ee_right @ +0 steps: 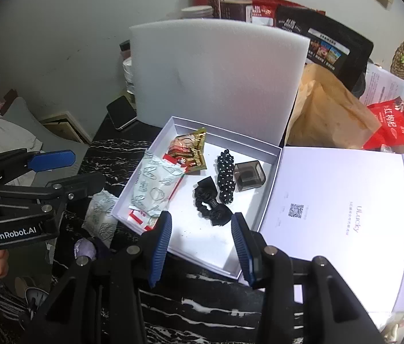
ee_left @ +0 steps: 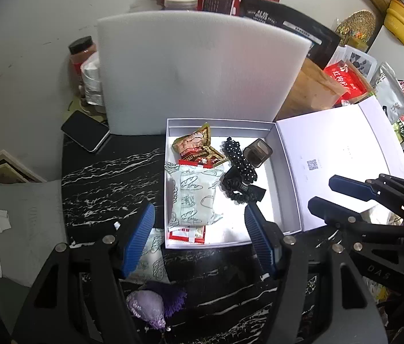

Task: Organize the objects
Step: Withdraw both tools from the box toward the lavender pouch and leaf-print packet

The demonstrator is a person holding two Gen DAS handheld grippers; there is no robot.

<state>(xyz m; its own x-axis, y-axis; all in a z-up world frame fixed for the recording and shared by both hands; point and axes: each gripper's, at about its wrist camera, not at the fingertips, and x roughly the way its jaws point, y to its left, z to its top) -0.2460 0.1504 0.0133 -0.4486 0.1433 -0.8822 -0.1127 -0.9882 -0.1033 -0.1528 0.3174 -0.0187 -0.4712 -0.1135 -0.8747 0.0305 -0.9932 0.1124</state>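
Sitting on the black white-veined marble tabletop (ee_left: 110, 177), the shallow white cardboard box (ee_left: 285, 177) has its hinged white lid (ee_right: 345, 209) folded flat to the right. A tall slab of white foam (ee_left: 196, 68) stands just beyond the far wall. Inside the box, a pale bread-print snack packet (ee_left: 193, 197) lies along the left side over a red-and-white sachet (ee_left: 186, 233), with a gold-and-red foil packet (ee_left: 199, 146) at the far end; right of these are a black polka-dot hair clip (ee_left: 240, 157), a black scrunchie (ee_right: 210, 203) and a small smoky translucent case (ee_right: 249, 176).

Still outside, near the box's left corner, lie a second bread-print packet (ee_right: 101, 212) and a lilac tasselled pouch (ee_left: 147, 306).

Both tools hover above the near edge, holding nothing: the left gripper (ee_left: 202, 235) has its jaws moderately apart, the right gripper (ee_right: 202, 243) somewhat narrower.

Likely risks: a descending finger could catch the box's near wall and shove it, or the pouch's tassel could snag and drag.
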